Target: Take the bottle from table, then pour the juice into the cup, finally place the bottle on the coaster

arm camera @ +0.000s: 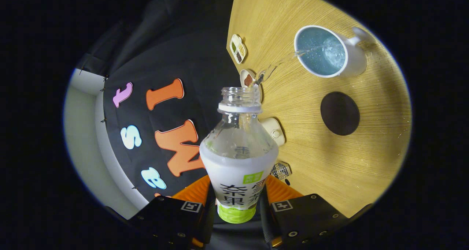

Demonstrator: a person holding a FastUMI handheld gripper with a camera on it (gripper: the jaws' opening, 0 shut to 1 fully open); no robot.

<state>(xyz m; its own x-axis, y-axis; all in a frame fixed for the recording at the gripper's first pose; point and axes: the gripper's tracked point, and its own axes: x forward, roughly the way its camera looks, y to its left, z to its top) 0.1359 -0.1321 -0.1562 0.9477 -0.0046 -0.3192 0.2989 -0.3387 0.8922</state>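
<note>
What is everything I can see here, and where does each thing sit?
bottle: one, clear with a white and green label, cap off, clamped between the fingers, tilted toward the cup.
stream of liquid: one, clear, running from the bottle's mouth into the cup.
cup: one, white with a handle, on the table beyond the bottle.
coaster: one, dark and round, on the table near the cup.
small dishes: several, pale, along the table's edge beside the bottle.
table: one, light wood.
claw: one, both fingers pressing the bottle.
</note>
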